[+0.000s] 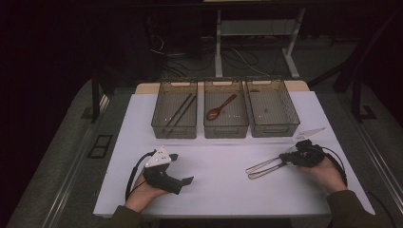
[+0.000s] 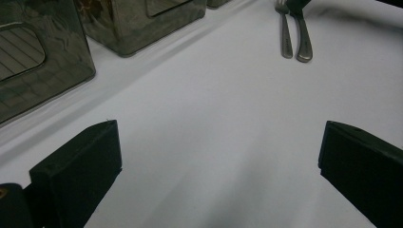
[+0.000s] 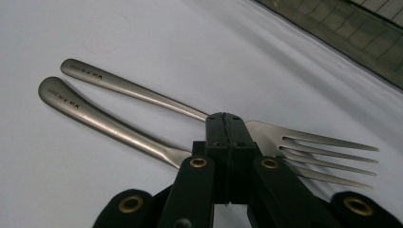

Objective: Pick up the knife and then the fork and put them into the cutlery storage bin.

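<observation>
Two steel forks point(image 1: 263, 166) lie side by side on the white table point(image 1: 214, 190), handles pointing left and tines under my right gripper point(image 1: 287, 159). In the right gripper view the forks point(image 3: 109, 104) cross beneath the gripper point(image 3: 227, 118), whose jaws are pressed together over the forks' necks with nothing visible between them. My left gripper point(image 1: 183, 167) rests at the front left, held by a hand, jaws wide apart. The left gripper view shows that gripper point(image 2: 218, 161) open over bare table, with the fork handles point(image 2: 294, 38) far ahead.
Three translucent bins stand in a row at the back. The left bin point(image 1: 157, 114) holds dark chopsticks point(image 1: 180, 109), the middle bin point(image 1: 226, 130) a red-brown spoon point(image 1: 221, 107), and the right bin point(image 1: 290, 111) looks empty. Dark floor and table legs lie beyond.
</observation>
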{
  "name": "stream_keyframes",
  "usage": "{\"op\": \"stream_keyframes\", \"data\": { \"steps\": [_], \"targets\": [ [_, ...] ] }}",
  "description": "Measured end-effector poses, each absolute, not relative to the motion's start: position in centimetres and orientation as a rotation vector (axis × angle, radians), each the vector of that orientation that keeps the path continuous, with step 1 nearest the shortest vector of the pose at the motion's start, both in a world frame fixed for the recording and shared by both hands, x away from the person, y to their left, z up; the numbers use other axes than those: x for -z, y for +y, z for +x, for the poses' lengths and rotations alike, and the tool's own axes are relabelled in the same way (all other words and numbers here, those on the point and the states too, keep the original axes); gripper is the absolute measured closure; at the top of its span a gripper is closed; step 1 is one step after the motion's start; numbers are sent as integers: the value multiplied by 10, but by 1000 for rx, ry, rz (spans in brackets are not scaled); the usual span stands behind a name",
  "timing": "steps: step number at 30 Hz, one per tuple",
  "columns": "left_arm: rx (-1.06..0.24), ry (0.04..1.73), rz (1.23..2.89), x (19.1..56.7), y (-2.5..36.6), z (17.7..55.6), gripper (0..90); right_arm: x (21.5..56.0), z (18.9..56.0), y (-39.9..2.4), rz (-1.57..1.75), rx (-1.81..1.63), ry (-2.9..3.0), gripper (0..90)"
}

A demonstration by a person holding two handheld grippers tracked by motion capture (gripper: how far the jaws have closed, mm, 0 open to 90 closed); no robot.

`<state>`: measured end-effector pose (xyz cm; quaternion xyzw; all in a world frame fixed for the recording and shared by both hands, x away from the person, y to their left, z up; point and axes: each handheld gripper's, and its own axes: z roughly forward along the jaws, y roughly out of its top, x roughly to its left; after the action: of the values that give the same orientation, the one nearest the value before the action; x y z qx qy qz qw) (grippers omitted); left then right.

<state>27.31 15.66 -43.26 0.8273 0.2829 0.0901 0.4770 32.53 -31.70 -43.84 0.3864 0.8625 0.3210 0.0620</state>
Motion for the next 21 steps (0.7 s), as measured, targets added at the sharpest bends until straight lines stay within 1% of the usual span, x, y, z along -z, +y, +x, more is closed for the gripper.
{"op": "stream_keyframes", "data": {
  "steps": [21],
  "targets": [
    [-219, 688, 2032, 433, 157, 273, 0, 439, 325, -311, 1164, -887, 2639, 890]
  ]
}}
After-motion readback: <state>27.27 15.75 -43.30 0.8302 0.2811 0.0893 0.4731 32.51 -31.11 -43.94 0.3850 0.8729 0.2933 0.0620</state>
